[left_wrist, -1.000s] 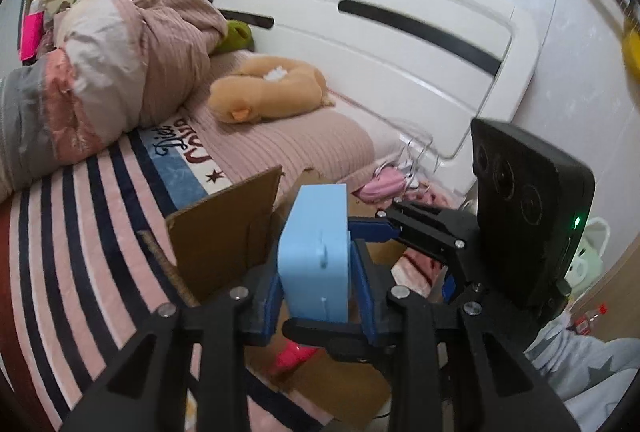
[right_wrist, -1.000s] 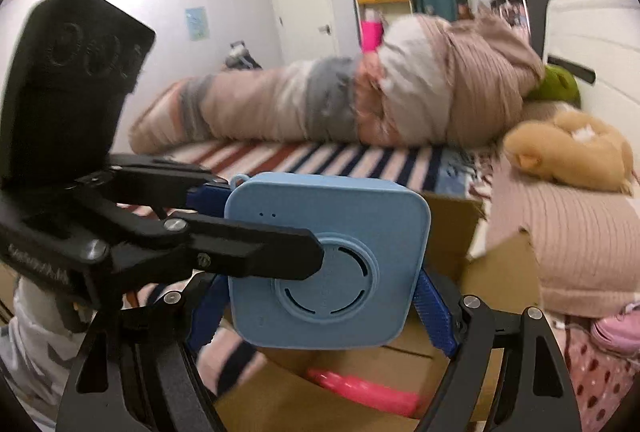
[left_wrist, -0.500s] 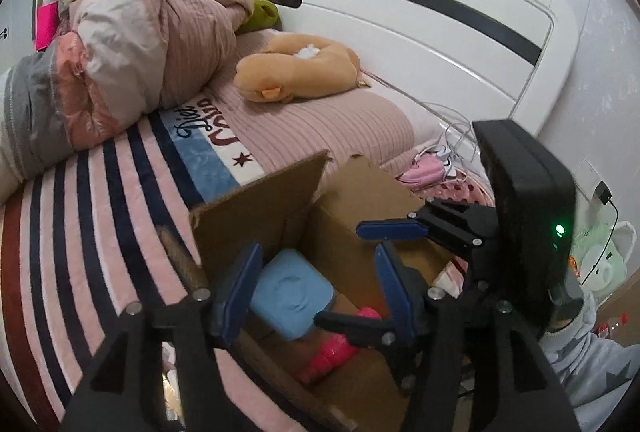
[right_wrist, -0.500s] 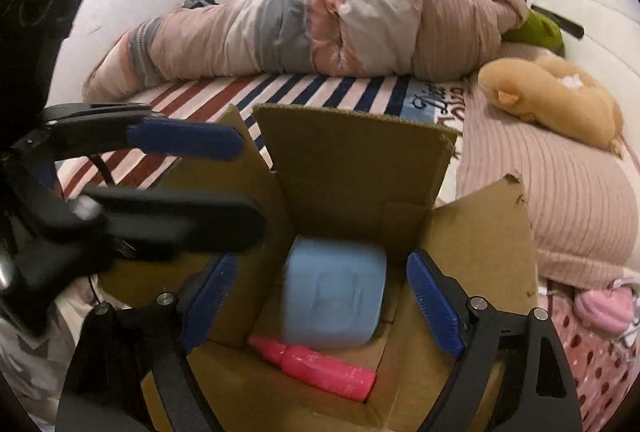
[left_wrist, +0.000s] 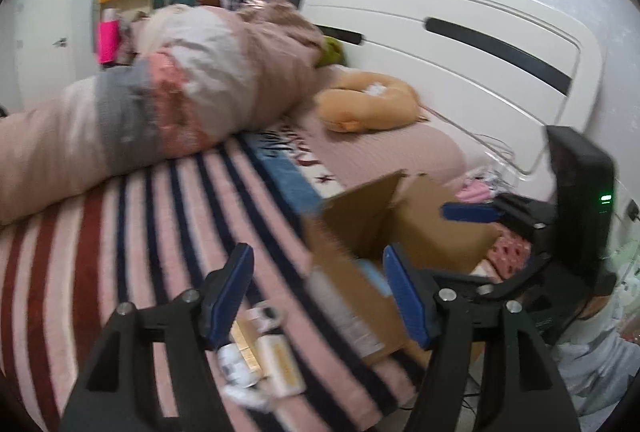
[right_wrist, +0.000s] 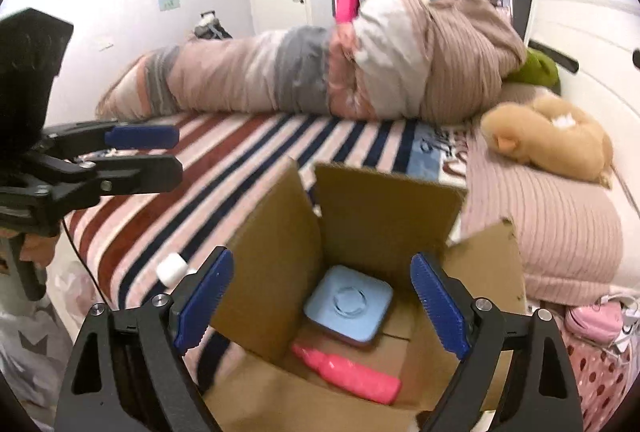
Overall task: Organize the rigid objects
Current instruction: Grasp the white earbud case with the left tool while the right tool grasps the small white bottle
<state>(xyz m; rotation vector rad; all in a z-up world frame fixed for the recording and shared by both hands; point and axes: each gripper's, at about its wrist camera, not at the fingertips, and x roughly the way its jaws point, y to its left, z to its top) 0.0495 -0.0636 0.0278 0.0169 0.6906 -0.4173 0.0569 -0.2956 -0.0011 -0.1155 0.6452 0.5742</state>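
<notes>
An open cardboard box [right_wrist: 384, 203] stands on the striped bed. Inside lie a light blue square device [right_wrist: 348, 306] and a pink bottle [right_wrist: 346, 372]. My right gripper [right_wrist: 320, 306] is open and empty, held above the box opening. My left gripper [left_wrist: 316, 296] is open and empty, to the left of the box [left_wrist: 360, 228], over the blanket. It also shows in the right wrist view [right_wrist: 140, 151]. Small white and cream items [left_wrist: 260, 364] lie on the blanket under the left gripper. A white cap [right_wrist: 172, 269] lies left of the box.
A rolled duvet [right_wrist: 320, 71] lies across the far side of the bed. A tan plush toy [right_wrist: 552, 135] rests near the white headboard [left_wrist: 460, 39]. Pink items [right_wrist: 592, 320] lie at the bed's right edge.
The blue device was held between both grippers; both let go and it dropped into the box. My left gripper has since swung left, away from the box, over the blanket.
</notes>
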